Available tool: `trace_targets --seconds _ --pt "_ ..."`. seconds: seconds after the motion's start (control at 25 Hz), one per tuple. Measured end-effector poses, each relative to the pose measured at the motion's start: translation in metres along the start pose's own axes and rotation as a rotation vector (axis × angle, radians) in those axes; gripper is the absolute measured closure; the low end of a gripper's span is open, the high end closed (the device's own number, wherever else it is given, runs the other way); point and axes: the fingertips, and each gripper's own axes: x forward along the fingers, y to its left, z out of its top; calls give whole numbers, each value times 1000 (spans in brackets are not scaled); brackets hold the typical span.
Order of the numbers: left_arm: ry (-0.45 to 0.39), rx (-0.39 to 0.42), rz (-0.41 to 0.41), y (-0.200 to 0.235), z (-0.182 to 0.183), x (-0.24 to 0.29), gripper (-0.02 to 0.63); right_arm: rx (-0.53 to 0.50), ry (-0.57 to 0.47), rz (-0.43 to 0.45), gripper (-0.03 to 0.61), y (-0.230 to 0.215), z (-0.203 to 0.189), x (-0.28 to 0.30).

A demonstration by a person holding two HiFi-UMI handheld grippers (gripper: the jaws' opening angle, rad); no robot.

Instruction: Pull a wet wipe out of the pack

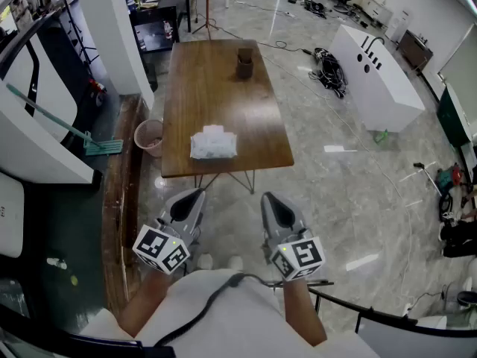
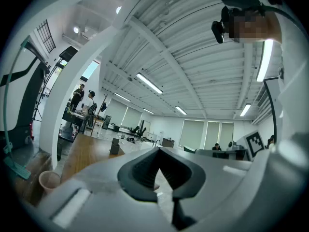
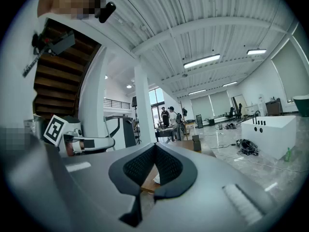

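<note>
Head view: wet wipe pack lies flat on the wooden table, near its front edge and about mid-width. A dark holder stands upright toward the far end, well apart from the pack. A pink bin sits on the floor just beside the table's left side. Left gripper and right gripper are held side by side short of the table, not touching the pack. Both gripper views show jaws closed together, nothing between them.
</note>
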Motion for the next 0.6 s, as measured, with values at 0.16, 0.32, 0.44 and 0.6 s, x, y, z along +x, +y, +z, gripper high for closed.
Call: trace_targets --seconds 0.16,0.32,0.44,0.6 --pt "-7 -12 7 0 1 3 609 -4 6 5 571 -3 0 0" --pt "-10 -21 21 -1 -1 3 609 9 2 6 571 -7 -2 -3" --pt "-19 -22 33 -2 -1 4 609 42 -20 17 569 -12 2 -5" --pt "-2 -17 47 -3 -7 6 607 63 -30 30 569 -21 3 -9"
